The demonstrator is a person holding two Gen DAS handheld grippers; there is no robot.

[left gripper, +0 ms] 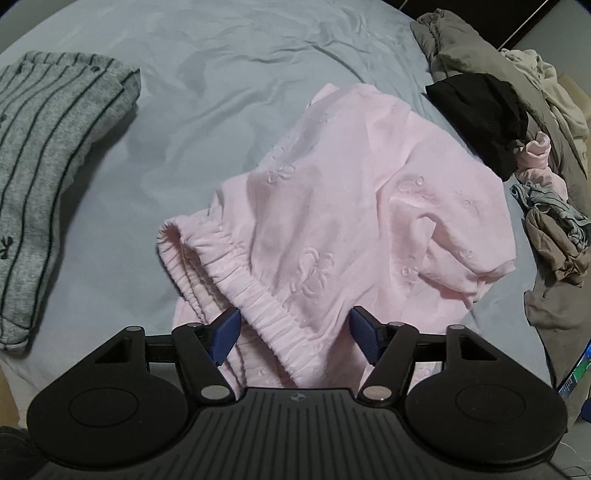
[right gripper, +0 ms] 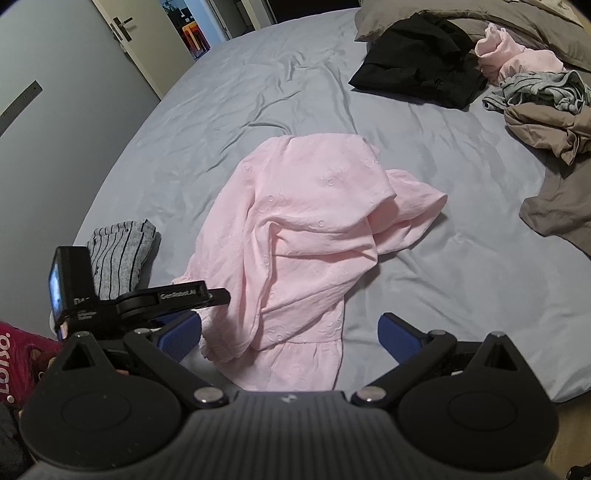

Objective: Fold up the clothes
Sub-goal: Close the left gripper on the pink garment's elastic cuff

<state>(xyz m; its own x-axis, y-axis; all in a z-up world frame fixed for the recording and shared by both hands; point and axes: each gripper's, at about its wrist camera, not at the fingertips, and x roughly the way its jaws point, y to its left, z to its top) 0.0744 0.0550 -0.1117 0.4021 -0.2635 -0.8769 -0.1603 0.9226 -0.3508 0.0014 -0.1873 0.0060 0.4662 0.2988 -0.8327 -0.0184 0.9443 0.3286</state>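
A crumpled pale pink garment (left gripper: 332,206) (right gripper: 306,229) with embroidered flowers lies on the blue-grey bed sheet (left gripper: 192,74) (right gripper: 461,258). Its gathered elastic cuff (left gripper: 236,273) runs between the blue pads of my left gripper (left gripper: 294,332), which stands wide and low over it; the pads do not squeeze the cloth. From the right wrist view, the left gripper (right gripper: 147,299) sits at the garment's near left edge. My right gripper (right gripper: 290,332) is open above the ruffled hem (right gripper: 295,362), with nothing clamped.
A folded grey striped garment (left gripper: 48,147) (right gripper: 122,254) rests on the left of the bed. Unfolded clothes are piled at the far right: a black piece (left gripper: 480,110) (right gripper: 417,62), pink (right gripper: 513,55), grey and taupe (right gripper: 546,129). A door (right gripper: 122,26) stands beyond. A red sleeve (right gripper: 14,369) shows at lower left.
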